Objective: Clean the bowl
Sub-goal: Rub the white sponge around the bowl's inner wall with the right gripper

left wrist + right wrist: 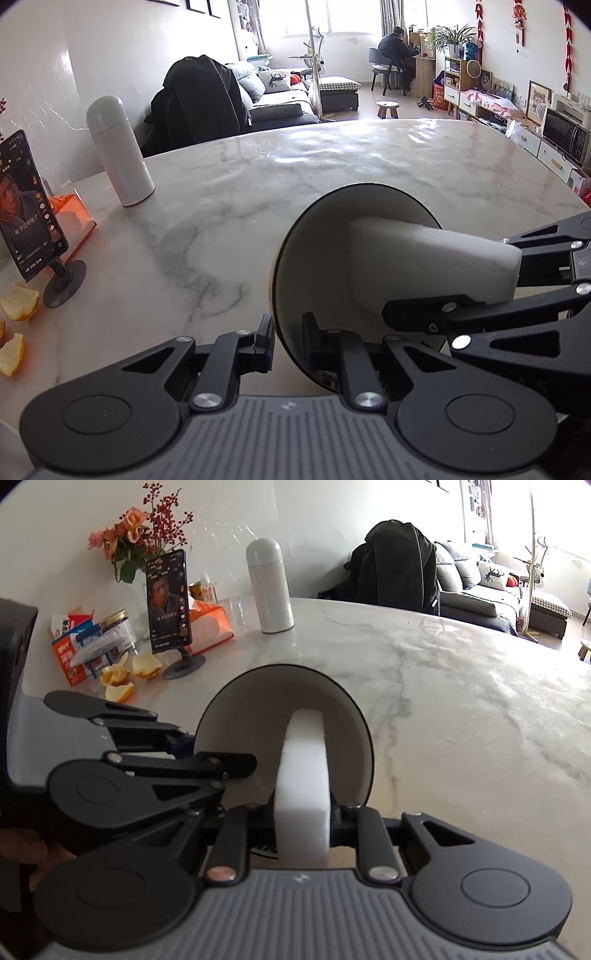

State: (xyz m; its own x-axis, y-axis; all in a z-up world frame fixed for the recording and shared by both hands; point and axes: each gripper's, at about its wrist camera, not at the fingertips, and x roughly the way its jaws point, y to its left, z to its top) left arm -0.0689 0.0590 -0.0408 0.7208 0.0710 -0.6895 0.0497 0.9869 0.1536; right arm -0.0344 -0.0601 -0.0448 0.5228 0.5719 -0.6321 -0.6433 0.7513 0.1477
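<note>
Tipping the bowl (317,258) up on its side makes sense here: the left gripper (288,341) pinches the near rim, one finger inside and one outside, so the open mouth faces right, toward the other hand. That lets the right gripper (301,819) come in level with its sponge (303,775), a white block squeezed tight between both fingers, and push the far end against the inside wall. So left steadies, right scrubs, I'd guess. The bowl sits over the marble table (221,206), near the front edge, well apart from the flask (118,151) and the phone (168,602) on its stand at the far left.

Hard to say a few things though. The sponge tip is buried in the bowl, so I can't tell how firmly it presses. Whether the bowl's lower edge rests on the table or hangs just above it is hidden by the grippers. Any dirt inside doesn't show; the interior just looks plain pale. Hands holding the grippers are mostly out of view.
</note>
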